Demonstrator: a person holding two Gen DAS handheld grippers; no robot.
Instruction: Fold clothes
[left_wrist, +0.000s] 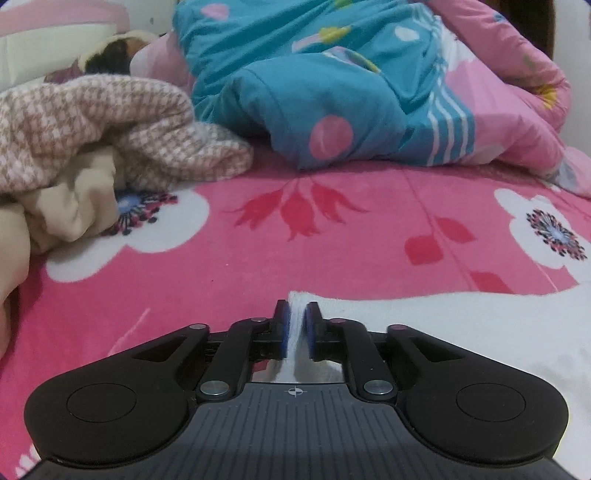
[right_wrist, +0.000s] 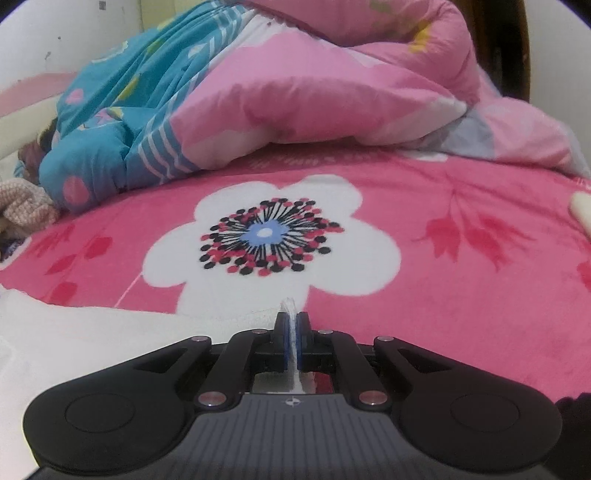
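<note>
In the left wrist view, a houndstooth pink-and-white blanket is heaped at the upper left of the frame over a cream cloth, with a dark-haired plush toy behind it, too blurred to tell more. To its right, at the top centre, a teal and pink quilt is bunched up on the pink floral bedsheet. At the bottom centre the left gripper has its blue pads drawn narrow, pinching an edge of the white garment, which spreads from the pads across the lower right of the frame on the sheet. In the right wrist view the same white garment lies at the lower left, reaching right to the bottom centre, where the right gripper is clamped almost flat on a thin fold of it, a tuft of cloth showing just above the pads. Above it the bedsheet shows a large white flower, the quilt fills the top of the frame, and a pale rounded object sits at the right edge, too cropped to identify.
</note>
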